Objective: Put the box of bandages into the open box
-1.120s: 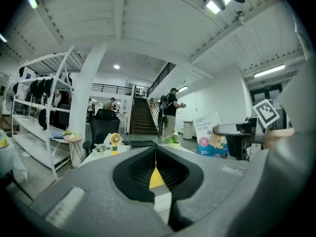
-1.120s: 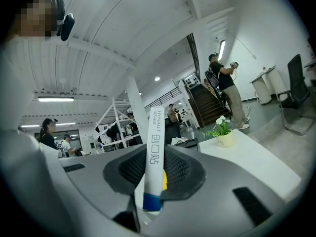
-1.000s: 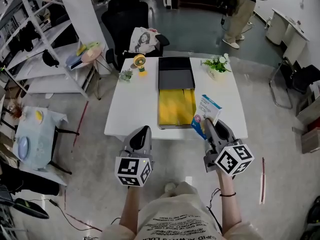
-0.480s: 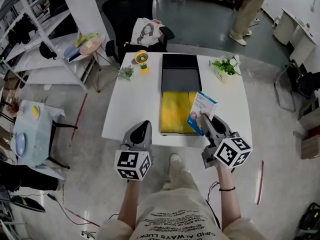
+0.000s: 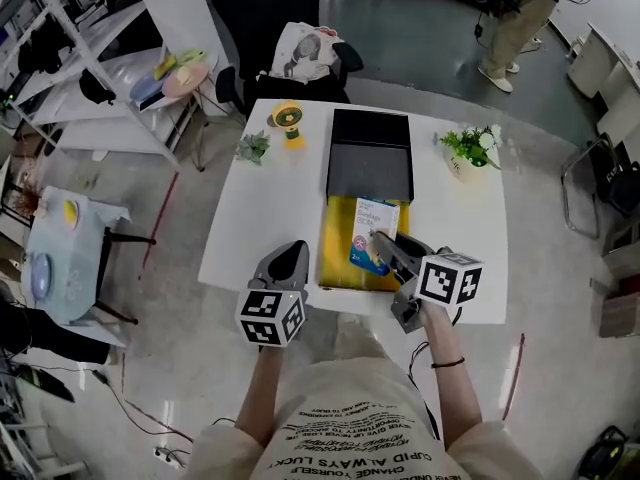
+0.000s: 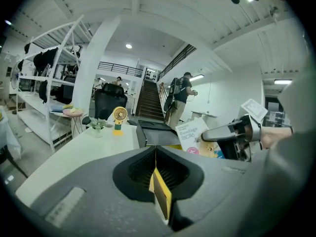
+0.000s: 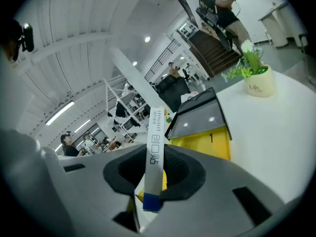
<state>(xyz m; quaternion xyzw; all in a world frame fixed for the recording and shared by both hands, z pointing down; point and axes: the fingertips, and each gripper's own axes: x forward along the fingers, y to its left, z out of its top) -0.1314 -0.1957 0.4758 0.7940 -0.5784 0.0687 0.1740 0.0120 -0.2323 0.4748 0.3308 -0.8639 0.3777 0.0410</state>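
1. Grip state. My right fingers pinched the bandage box by its near end, across its two broad faces. In the right gripper view its thin white edge stood straight up out of the fingers, with a blue band at the base. My left fingers were pressed together and held nothing.

2. Position. The bandage box was held off the counter, over the right part of the open box. The yellow tray of the open box showed on its left and near sides. The dark lid lay folded back on the far side.

3. Governing relation. The bandage box projected from the right fingers toward the far side. Its long axis ran roughly near to far, along the length of the tray. The right hand was the nearer one. The left fingers sat just left of the tray, at the near counter edge.

4. Appearance. A flat white carton with blue print and a pink round mark, its printed face tilted upward. I judged that it only needed lowering and releasing.
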